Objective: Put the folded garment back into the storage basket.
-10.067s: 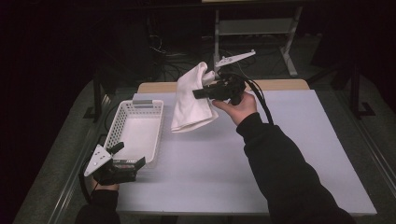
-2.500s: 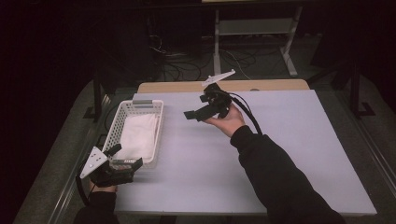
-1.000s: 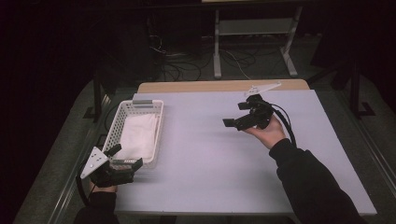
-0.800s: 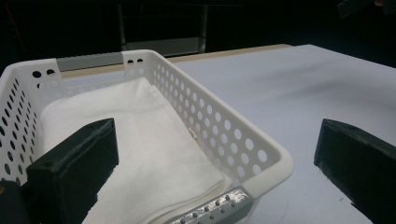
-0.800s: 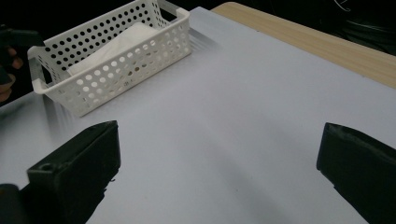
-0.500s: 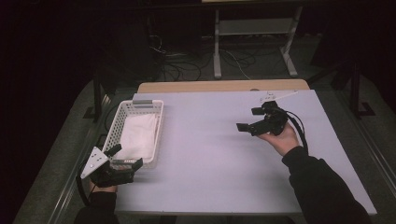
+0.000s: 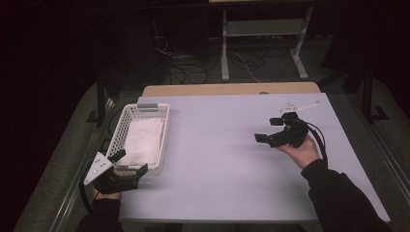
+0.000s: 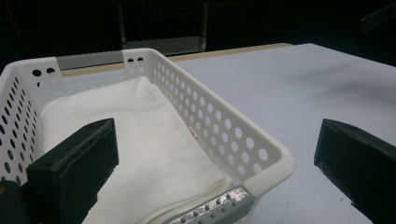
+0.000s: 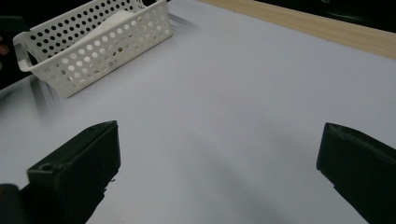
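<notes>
In the high view, the right hand [image 7: 303, 151] sat at the right of the frame, palm up, its dark sleeve [image 7: 344, 200] running in from the lower right corner. It held the right gripper [image 7: 270, 130] over the bare table [image 7: 217, 159], pointing toward the left of the frame, with the grey plate [image 7: 300, 105] sticking up and to the right above it. In the right gripper view the two black jaws stood wide apart at the lower corners with nothing between them but tabletop. The left hand [image 7: 107, 187] lay at the lower left, low by the near edge of the table, and the left gripper [image 7: 130, 162] pointed up-frame at the near end of the basket [image 7: 118, 134]. Its jaws were also spread wide and empty; in the left gripper view one jaw sat in front of the basket's inside and the other out over the table, with the basket's near corner between them. The basket was white plastic, long and rectangular, its walls full of round holes, with grey strips at both short ends. A white cloth [image 7: 143, 141] lay folded flat inside it, covering most of the bottom, below the rim.
</notes>
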The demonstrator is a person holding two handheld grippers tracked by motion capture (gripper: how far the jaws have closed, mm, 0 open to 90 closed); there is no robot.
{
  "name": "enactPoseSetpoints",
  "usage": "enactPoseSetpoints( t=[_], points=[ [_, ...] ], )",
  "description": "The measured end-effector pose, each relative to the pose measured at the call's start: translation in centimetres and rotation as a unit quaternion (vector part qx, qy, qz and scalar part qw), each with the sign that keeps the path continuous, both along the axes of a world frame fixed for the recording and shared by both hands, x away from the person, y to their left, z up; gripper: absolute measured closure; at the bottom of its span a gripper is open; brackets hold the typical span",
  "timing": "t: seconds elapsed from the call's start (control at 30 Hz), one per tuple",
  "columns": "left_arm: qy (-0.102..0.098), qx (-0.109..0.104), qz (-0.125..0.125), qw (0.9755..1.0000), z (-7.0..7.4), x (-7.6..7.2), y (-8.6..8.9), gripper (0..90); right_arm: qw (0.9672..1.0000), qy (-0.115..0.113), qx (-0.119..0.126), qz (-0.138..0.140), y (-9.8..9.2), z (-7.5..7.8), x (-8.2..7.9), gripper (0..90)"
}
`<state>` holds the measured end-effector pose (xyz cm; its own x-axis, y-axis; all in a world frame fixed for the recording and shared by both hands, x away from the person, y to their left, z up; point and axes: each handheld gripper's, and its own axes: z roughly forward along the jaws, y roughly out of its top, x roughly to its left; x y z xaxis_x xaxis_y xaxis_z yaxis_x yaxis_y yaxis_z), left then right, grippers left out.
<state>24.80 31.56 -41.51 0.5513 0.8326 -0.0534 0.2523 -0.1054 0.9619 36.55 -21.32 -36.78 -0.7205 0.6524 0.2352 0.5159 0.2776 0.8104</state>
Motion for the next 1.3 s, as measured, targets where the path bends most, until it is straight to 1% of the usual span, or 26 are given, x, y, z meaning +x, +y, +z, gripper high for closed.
enactPoseSetpoints(
  t=[0.27,0.53,0.73,1.07,1.2,1.3],
  points=[
    [0.001,0.001,0.000,1.0000,0.0,0.0,0.0,0.0,0.9999,0.002,0.001,-0.013,-1.6,-0.5,-0.4,0.0],
    [0.001,0.001,-0.001,1.0000,0.0,0.0,0.0,0.0,0.9996,0.008,0.007,-0.025,-3.2,-1.3,-1.2,0.0],
    [0.002,0.001,0.000,1.0000,0.0,0.0,0.0,0.0,0.9993,0.012,0.006,-0.035,-4.4,-1.9,-1.7,0.0],
    [0.002,0.002,0.000,1.0000,0.0,0.0,0.0,0.0,0.9989,0.014,0.006,-0.044,-6.1,-2.8,-3.0,0.0],
    [0.003,0.002,0.001,1.0000,0.0,0.0,0.0,0.0,0.9986,0.020,0.004,-0.049,-6.8,-3.3,-3.6,0.0],
    [0.003,0.002,0.002,1.0000,0.0,0.0,0.1,0.0,0.9985,0.018,0.004,-0.052,-7.3,-3.6,-4.0,0.0]
  ],
)
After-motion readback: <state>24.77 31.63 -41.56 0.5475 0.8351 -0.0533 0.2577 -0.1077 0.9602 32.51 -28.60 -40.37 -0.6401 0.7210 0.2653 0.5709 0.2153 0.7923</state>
